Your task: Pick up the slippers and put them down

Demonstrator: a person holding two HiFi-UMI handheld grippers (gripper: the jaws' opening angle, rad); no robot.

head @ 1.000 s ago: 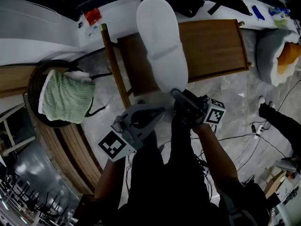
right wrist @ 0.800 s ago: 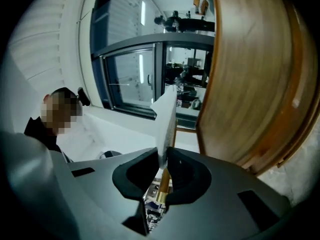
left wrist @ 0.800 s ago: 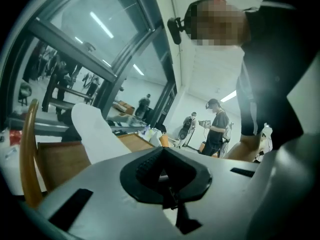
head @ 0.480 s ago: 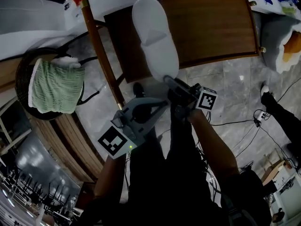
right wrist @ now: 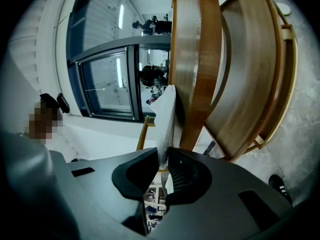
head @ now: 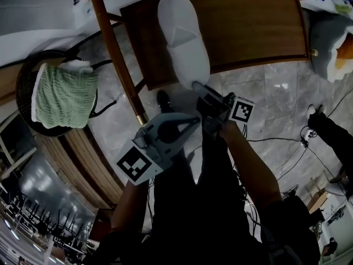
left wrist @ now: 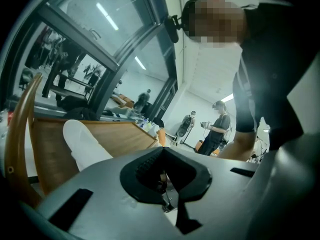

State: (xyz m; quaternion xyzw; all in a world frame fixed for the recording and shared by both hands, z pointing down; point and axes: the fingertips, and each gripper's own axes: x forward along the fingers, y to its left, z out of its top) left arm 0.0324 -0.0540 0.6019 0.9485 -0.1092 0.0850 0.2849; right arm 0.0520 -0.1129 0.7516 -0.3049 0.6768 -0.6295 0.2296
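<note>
A white slipper [head: 182, 32] lies lengthwise over the front left of a wooden chair seat [head: 253, 26]. My right gripper [head: 197, 87] is shut on its near end. In the right gripper view the slipper's thin edge [right wrist: 165, 119] is pinched between the black pads, with the chair's wood [right wrist: 195, 59] just behind it. My left gripper [head: 192, 121] hangs lower and to the left of the right one, off the chair. Its jaws are together with nothing between them [left wrist: 162, 151]. From the left gripper view the slipper [left wrist: 82, 144] shows on the seat [left wrist: 120, 134]. Only one slipper is in view.
A dark round basket with a green cloth [head: 63, 95] stands at the left, beside the chair's wooden leg [head: 118, 70]. A white and orange cushion [head: 333, 43] is at the far right. Cables [head: 276, 139] cross the marble floor. People stand in the background [left wrist: 217, 129].
Both grippers have come down, and the slipper has sunk with the right gripper towards the chair seat. The right gripper's hold on the slipper is unchanged.
</note>
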